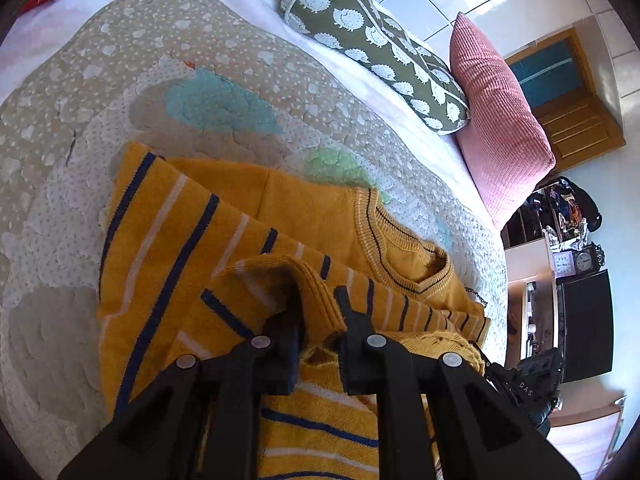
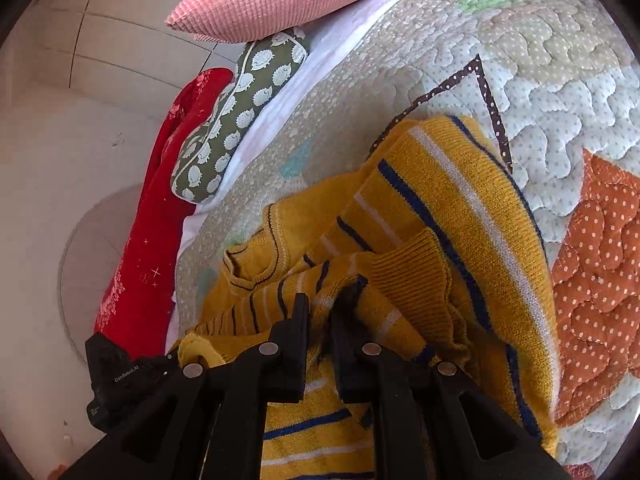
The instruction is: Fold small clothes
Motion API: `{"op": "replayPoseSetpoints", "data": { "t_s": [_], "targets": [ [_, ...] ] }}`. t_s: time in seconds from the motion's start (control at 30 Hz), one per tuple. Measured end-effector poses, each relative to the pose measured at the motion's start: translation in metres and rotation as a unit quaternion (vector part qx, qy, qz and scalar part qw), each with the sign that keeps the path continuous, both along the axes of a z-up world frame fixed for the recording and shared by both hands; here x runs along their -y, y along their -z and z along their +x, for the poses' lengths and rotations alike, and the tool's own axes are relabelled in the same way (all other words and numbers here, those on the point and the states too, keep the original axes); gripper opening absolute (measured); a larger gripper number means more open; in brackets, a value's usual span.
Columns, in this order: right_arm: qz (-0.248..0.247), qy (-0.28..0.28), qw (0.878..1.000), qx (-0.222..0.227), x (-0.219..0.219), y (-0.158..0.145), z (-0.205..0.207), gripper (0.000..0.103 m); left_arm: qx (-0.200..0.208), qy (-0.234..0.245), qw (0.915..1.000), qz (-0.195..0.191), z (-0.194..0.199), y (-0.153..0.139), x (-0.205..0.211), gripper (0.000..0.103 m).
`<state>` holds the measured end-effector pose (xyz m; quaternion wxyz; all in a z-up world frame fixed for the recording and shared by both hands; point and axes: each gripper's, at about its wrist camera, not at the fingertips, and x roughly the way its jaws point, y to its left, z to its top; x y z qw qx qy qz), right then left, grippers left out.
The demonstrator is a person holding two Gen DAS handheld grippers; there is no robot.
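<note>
A small mustard-yellow knit sweater (image 1: 224, 220) with navy and white stripes lies bunched on a quilted bedspread (image 1: 120, 80). Its ribbed V-neck collar (image 1: 404, 256) points right in the left wrist view. My left gripper (image 1: 318, 304) is shut on a raised fold of the sweater. In the right wrist view the same sweater (image 2: 460, 208) is folded over itself, collar (image 2: 248, 264) at left. My right gripper (image 2: 320, 308) is shut on another fold of the sweater. The other gripper's black body (image 2: 116, 384) shows at lower left.
A green hedgehog-print pillow (image 1: 372, 44) and a pink corduroy cushion (image 1: 496, 120) lie along the bed's far edge. A red cloth (image 2: 160, 208) hangs beside the bed. A shelf with clocks (image 1: 576, 260) and a wooden door (image 1: 568, 92) stand beyond the bed.
</note>
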<state>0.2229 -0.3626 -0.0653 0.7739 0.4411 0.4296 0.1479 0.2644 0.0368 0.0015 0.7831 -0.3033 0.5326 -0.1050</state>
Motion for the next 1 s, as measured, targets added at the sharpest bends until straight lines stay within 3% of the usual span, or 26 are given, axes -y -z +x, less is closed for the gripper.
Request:
{"op": "replayPoseSetpoints", "data": {
  "t_s": [0.1, 0.13, 0.2, 0.3, 0.43, 0.6, 0.67, 0.73, 0.83, 0.87, 0.9, 0.93, 0.97, 1.0],
  "targets": [
    [0.047, 0.019, 0.999, 0.004, 0.014, 0.008, 0.002, 0.012, -0.001, -0.006, 0.9996, -0.027, 0.006, 0.002, -0.010, 0.017],
    [0.054, 0.028, 0.998, 0.006, 0.019, 0.008, 0.002, 0.016, 0.003, -0.012, 0.9993, -0.035, 0.008, 0.002, -0.015, 0.022],
    [0.056, 0.057, 0.997, 0.008, 0.033, 0.006, 0.002, 0.030, 0.012, -0.036, 0.9983, -0.044, 0.011, -0.002, -0.027, 0.033],
    [0.045, 0.087, 0.995, 0.005, 0.051, 0.003, 0.001, 0.033, 0.014, -0.078, 0.9958, -0.046, 0.016, -0.010, -0.049, 0.038],
    [-0.007, 0.070, 0.997, 0.027, 0.051, -0.020, -0.008, 0.033, 0.026, -0.073, 0.9970, 0.005, 0.011, -0.027, -0.052, 0.038],
    [-0.139, -0.014, 0.988, 0.063, -0.003, -0.049, -0.011, 0.035, 0.038, 0.005, 0.9958, 0.084, -0.003, -0.026, -0.017, 0.040],
    [-0.216, -0.061, 0.972, 0.073, -0.036, -0.053, -0.008, 0.043, 0.043, 0.035, 0.9874, 0.148, -0.006, -0.021, 0.001, 0.041],
    [-0.306, -0.100, 0.943, 0.085, -0.068, -0.052, -0.004, 0.051, 0.050, 0.051, 0.9779, 0.196, -0.005, -0.015, 0.012, 0.044],
    [-0.407, -0.141, 0.898, 0.093, -0.098, -0.044, -0.001, 0.054, 0.051, 0.086, 0.9607, 0.259, 0.003, -0.001, 0.025, 0.045],
    [-0.430, -0.148, 0.886, 0.088, -0.102, -0.040, 0.001, 0.046, 0.050, 0.104, 0.9506, 0.288, 0.005, 0.004, 0.031, 0.041],
    [-0.445, -0.148, 0.880, 0.083, -0.101, -0.036, 0.005, 0.019, 0.053, 0.114, 0.9416, 0.312, 0.006, 0.007, 0.036, 0.034],
    [-0.445, -0.144, 0.880, 0.078, -0.097, -0.036, 0.009, 0.011, 0.053, 0.116, 0.9364, 0.327, 0.008, 0.008, 0.039, 0.020],
    [-0.436, -0.135, 0.887, 0.075, -0.088, -0.037, 0.014, 0.010, 0.052, 0.110, 0.9327, 0.340, 0.011, 0.007, 0.040, 0.011],
    [-0.426, -0.122, 0.894, 0.071, -0.078, -0.039, 0.019, 0.009, 0.051, 0.100, 0.9296, 0.351, 0.015, 0.007, 0.039, 0.009]
  ]
}}
